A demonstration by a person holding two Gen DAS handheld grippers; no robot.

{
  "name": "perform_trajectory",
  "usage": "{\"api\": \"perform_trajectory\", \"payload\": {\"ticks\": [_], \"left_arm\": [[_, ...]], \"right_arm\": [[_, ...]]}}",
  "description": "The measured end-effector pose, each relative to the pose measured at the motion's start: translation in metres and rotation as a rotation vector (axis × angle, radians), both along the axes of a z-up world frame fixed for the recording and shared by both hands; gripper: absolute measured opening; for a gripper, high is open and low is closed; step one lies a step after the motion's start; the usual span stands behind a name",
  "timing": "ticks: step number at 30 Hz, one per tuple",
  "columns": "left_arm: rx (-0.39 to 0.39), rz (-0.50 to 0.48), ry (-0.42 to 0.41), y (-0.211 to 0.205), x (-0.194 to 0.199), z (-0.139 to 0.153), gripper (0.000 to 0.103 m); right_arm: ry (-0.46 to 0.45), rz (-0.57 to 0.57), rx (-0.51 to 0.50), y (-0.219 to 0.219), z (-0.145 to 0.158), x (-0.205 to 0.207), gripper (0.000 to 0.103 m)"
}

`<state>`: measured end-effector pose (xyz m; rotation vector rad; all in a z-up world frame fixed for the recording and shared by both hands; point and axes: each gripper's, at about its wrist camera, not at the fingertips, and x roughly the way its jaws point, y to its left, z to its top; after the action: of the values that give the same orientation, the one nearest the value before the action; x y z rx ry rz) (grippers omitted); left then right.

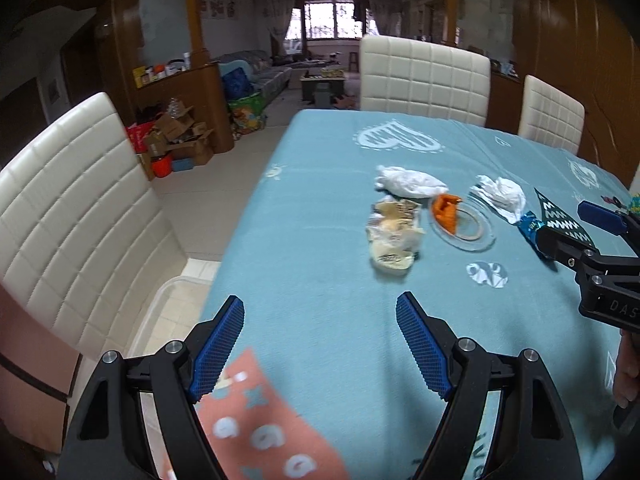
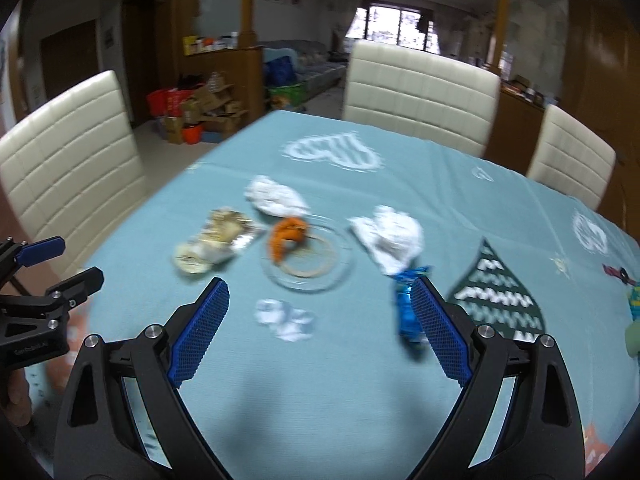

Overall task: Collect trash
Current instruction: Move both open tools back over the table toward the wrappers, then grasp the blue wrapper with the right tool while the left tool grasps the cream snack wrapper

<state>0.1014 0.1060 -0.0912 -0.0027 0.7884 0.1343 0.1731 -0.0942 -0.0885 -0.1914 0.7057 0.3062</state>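
Note:
Trash lies mid-table on the blue tablecloth [image 1: 320,240]. There are two crumpled white tissues [image 1: 408,182] [image 1: 502,196], a crinkled clear-and-beige wrapper [image 1: 394,236] and an orange peel [image 1: 446,212] on a glass plate [image 1: 478,240]. A blue foil wrapper [image 2: 406,308] lies there too. My left gripper [image 1: 320,340] hovers open over bare cloth, short of the wrapper. My right gripper [image 2: 320,292] is open too. The blue foil wrapper lies just inside its right finger [image 2: 436,324], which does not press on it. The peel [image 2: 286,236] and plate [image 2: 340,268] lie ahead of it.
Cream padded chairs stand at the left [image 1: 72,216], the far end [image 1: 424,76] and the far right [image 1: 554,116]. A clear plastic bin [image 1: 168,304] sits on the floor by the table's left edge. Boxes and clutter [image 1: 176,136] lie beyond. A hand [image 2: 16,396] holds the left gripper [image 2: 64,266].

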Motion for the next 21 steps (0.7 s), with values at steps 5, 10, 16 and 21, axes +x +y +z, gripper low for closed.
{"api": "perform_trajectory", "payload": {"ticks": [5,10,16,21], "left_arm": [[0.003,-0.066,0.042,-0.027,0.038,-0.01,0.077],[0.019,-0.095,0.08,-0.044,0.072,-0.021,0.077],[0.04,-0.097,0.109,-0.051,0.095,-0.038,0.077],[0.028,-0.075,0.097,-0.042,0.102,-0.046,0.077]], "right_arm": [[0.029,-0.072,-0.014,-0.026,-0.017,0.023,0.091],[0.099,-0.102,0.013,-0.042,-0.036,0.046,0.082],[0.182,-0.123,0.048,-0.052,-0.056,0.062,0.059],[0.2,-0.119,0.055,-0.054,-0.062,0.065,0.038]]}}
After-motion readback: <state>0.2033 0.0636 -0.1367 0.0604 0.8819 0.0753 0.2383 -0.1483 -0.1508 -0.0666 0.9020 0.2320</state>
